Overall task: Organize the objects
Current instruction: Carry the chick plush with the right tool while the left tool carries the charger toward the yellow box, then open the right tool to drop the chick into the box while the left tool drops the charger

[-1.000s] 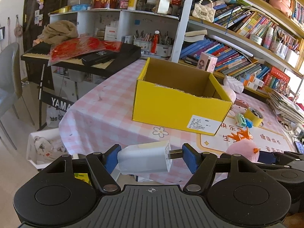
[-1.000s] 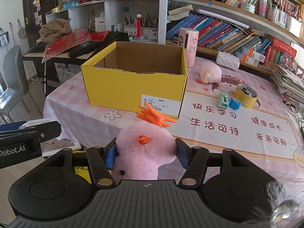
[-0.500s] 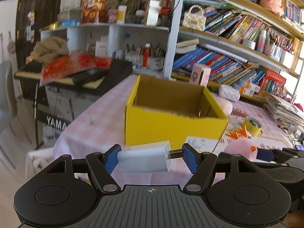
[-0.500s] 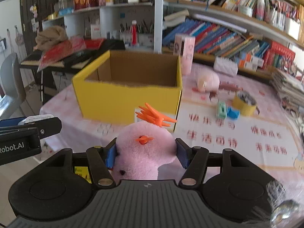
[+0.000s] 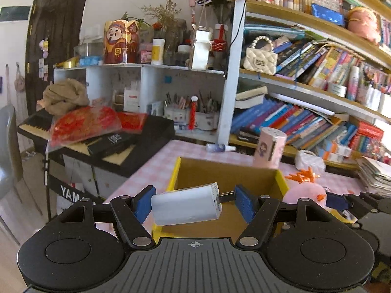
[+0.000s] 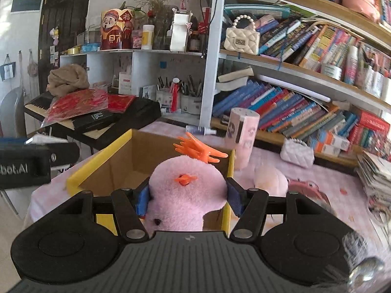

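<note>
My left gripper is shut on a white plug charger, held sideways with its metal prongs against the right pad. It hangs over the near edge of the open yellow cardboard box. My right gripper is shut on a pink plush chick with an orange comb, just above the box's near wall. In the left wrist view the chick and the right gripper show at the right. The box floor in view is bare brown cardboard.
The box stands on a pink checked tablecloth. Behind it are a pink cylinder, a small spray bottle, a white quilted pouch and full bookshelves. A keyboard under red bags stands left. Stacked papers lie right.
Both grippers have risen and moved forward to the box, carrying the charger and the chick. The box now lies right under them, seen from above its near rim.
</note>
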Motion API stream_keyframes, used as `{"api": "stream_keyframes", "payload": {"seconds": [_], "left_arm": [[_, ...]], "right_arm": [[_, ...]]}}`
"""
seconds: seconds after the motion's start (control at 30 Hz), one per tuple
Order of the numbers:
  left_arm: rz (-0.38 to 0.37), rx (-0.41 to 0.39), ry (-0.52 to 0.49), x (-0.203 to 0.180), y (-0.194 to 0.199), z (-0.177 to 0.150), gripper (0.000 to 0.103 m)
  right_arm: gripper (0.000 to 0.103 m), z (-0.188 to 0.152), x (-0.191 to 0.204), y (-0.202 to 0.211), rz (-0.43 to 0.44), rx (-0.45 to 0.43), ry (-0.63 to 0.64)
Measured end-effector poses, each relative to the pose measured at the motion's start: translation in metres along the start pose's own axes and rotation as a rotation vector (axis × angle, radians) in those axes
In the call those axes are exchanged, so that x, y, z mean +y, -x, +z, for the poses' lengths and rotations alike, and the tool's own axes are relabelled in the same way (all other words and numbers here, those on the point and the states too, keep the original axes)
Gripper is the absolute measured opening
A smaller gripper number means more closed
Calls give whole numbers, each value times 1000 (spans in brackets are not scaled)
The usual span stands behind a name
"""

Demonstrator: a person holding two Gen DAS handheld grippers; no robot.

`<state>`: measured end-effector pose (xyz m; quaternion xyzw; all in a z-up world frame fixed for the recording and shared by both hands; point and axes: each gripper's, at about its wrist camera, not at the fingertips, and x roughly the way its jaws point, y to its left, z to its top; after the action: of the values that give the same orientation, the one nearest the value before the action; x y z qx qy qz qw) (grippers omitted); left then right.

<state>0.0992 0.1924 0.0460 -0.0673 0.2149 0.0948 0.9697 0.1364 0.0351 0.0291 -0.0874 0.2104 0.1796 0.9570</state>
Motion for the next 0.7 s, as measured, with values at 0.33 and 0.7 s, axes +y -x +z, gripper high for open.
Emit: {"api": "stream_keyframes", "payload": {"seconds": [0.33, 0.7], "left_arm": [[60, 112, -15, -19, -78, 1, 70], [72, 214, -45, -36, -120, -10, 70]], "right_arm": [[59, 3, 2, -88, 147, 52, 170], [59, 0, -20, -143, 250, 244, 220]]}}
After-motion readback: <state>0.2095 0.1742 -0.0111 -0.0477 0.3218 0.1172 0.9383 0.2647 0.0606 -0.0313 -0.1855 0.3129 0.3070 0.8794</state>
